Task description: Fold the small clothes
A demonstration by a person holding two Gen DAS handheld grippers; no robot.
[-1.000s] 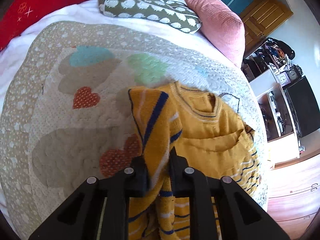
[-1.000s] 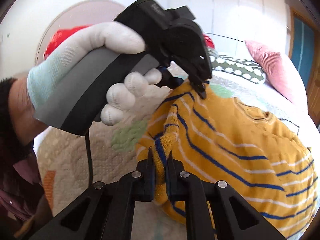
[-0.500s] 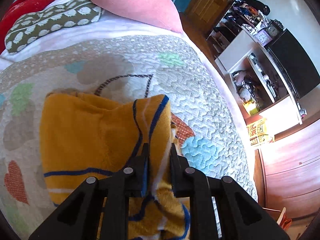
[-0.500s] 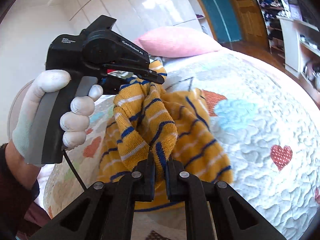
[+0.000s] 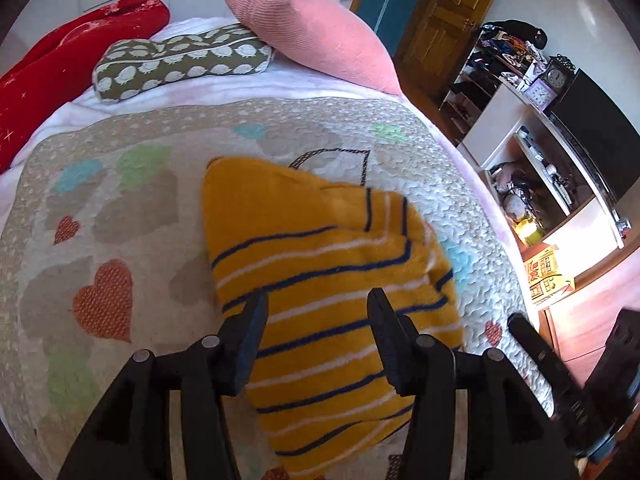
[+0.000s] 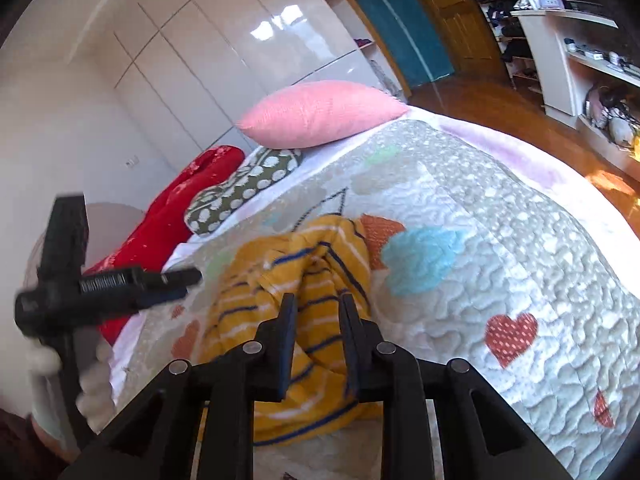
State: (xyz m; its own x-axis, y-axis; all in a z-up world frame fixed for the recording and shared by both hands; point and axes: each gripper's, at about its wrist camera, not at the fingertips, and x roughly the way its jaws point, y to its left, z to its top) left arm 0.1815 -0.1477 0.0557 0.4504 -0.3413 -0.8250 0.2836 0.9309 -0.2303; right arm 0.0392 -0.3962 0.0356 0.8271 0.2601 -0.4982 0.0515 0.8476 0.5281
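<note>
Both tongs stood open, holding nothing: the left gripper (image 5: 318, 312) wide, the right gripper (image 6: 318, 304) narrower. The striped yellow sweater (image 5: 320, 280) lay folded on the quilt (image 5: 120, 208), at twelve o'clock from each.

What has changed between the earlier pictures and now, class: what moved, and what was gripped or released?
Both grippers have let go. The left gripper and right gripper, each shut on a fold of the yellow striped sweater before, now stand open above it. The sweater, held up earlier, has dropped onto the quilt in a folded heap. The quilt and the pink pillow stayed put.
</note>
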